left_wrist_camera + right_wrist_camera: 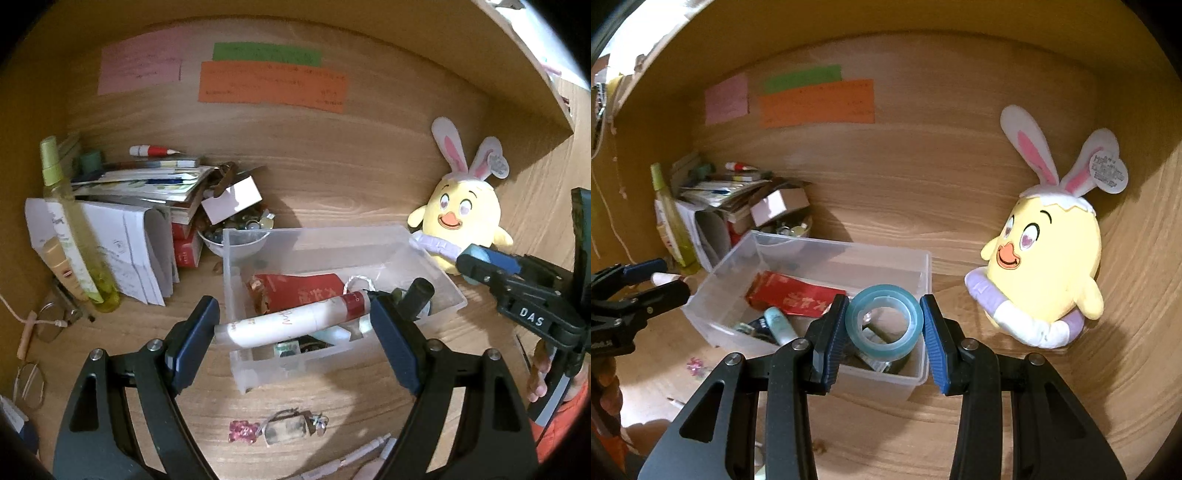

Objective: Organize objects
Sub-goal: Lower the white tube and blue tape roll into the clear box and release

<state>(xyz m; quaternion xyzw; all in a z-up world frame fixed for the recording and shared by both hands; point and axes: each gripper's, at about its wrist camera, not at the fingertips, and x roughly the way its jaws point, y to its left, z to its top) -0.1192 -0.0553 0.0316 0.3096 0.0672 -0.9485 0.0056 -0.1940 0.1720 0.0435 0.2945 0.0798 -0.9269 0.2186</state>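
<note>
Right wrist view shows my right claw (885,325) clamped on a roll of blue-green tape (885,322), held just above the near right corner of the clear plastic bin (925,266), which sits mid-desk (1015,424) in front of the plush chick (1045,273). My left claw (293,325) grips a white tube with a red band (295,319) crosswise over the bin's near end, touching or nearly touching the rim (I cannot tell which). I judge the step to be dropping both items into the bin, which already holds a red packet (792,295) and other small things. Next I should lower a little, then open. Both claws point forward and downward, flanking the bin.
</note>
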